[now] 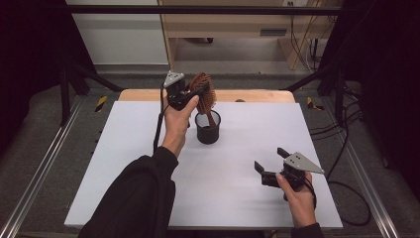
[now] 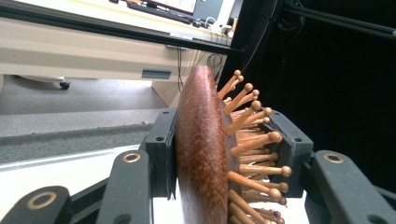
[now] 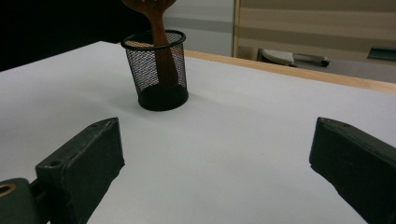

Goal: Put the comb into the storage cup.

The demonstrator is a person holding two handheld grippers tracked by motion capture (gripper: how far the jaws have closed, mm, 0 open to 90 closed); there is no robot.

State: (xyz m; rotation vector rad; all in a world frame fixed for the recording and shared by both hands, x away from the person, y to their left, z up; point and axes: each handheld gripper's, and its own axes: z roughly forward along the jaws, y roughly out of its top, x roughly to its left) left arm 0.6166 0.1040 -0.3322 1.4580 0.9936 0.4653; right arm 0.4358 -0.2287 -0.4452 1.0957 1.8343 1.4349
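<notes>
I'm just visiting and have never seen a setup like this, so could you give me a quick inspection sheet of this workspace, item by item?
Surface: white table top, wooden edge at the far side.
Job's things: wooden hairbrush, handle down inside the black mesh cup, which stands upright on the table.
Clutter: nothing seen.
Grippers: left gripper shut on the hairbrush head, one jaw on the smooth back, the other on the bristle side; right gripper open, holding nothing, low over the near right of the table.
Cables: one trails from each gripper; more lie on the floor at right.
Surroundings: grey floor, dark frame bars, wooden furniture behind.
</notes>
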